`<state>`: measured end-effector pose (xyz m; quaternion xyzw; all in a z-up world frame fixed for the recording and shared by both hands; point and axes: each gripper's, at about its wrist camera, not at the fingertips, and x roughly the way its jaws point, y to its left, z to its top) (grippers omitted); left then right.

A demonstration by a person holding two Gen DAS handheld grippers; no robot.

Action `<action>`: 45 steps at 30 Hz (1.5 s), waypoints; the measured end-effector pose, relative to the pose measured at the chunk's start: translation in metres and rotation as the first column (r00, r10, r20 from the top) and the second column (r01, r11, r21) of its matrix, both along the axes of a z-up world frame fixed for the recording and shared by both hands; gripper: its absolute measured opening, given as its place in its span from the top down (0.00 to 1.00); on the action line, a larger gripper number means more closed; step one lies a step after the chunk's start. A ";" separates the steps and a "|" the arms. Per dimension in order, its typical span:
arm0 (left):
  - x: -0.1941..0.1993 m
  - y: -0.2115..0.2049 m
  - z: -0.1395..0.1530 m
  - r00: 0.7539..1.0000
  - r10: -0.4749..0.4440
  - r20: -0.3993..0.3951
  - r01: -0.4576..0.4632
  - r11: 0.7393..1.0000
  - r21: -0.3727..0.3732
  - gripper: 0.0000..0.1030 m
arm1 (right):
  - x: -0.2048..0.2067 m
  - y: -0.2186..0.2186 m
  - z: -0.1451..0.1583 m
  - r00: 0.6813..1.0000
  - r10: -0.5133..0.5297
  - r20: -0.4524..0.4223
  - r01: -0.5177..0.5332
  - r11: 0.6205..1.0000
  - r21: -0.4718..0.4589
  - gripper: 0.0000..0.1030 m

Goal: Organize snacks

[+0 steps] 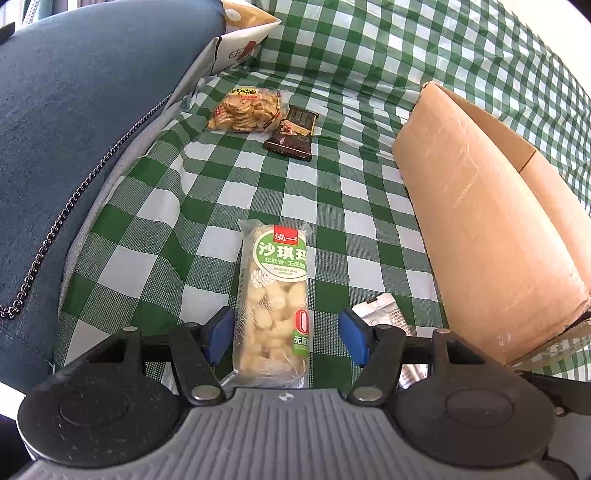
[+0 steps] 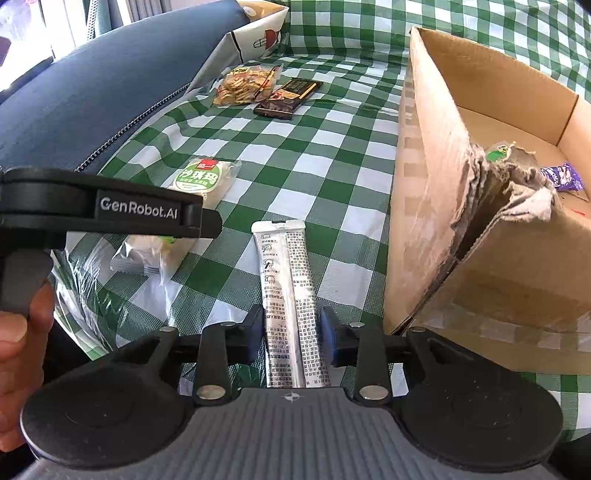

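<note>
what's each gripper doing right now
left gripper: open, straddling the green snack pack
right gripper: open, silver sachet between its jaws

A home living room, by the look of it: a blue upholstered sofa cushion [image 1: 74,110] with a zip along its seam lies at the left, a green-and-white checked cloth [image 1: 295,192] is spread over the seat, a printed throw pillow [image 2: 258,33] sits at the far end, and a worn cardboard box [image 2: 461,206] stands at the right with snack packets scattered about
</note>
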<state>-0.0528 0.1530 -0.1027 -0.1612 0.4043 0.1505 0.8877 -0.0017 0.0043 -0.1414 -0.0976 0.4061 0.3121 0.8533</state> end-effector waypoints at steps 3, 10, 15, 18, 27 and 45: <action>0.001 0.000 0.000 1.000 0.000 -0.003 0.000 1.000 -0.004 0.35 | -0.001 0.000 -0.001 1.000 0.009 0.004 -0.009 1.000 -0.004 0.62; 0.000 -0.001 0.000 1.000 0.003 -0.001 -0.003 1.000 -0.005 0.35 | 0.001 -0.002 -0.001 1.000 0.014 0.000 -0.014 1.000 0.004 0.60; 0.001 -0.001 0.000 1.000 0.006 -0.001 -0.006 1.000 -0.007 0.35 | 0.002 -0.004 -0.001 1.000 0.015 -0.001 -0.015 1.000 0.005 0.60; 0.001 0.000 0.000 1.000 0.005 0.000 -0.005 1.000 -0.006 0.35 | 0.002 -0.003 -0.001 1.000 0.017 0.004 -0.017 1.000 -0.001 0.60; 0.001 -0.001 0.000 1.000 0.002 -0.003 -0.002 1.000 -0.005 0.35 | 0.001 -0.002 -0.002 0.999 0.028 0.019 -0.027 0.999 -0.020 0.60; 0.002 -0.002 -0.002 1.000 -0.002 -0.012 0.002 1.000 -0.002 0.35 | 0.000 -0.007 -0.001 0.998 0.021 0.064 -0.019 0.999 -0.034 0.72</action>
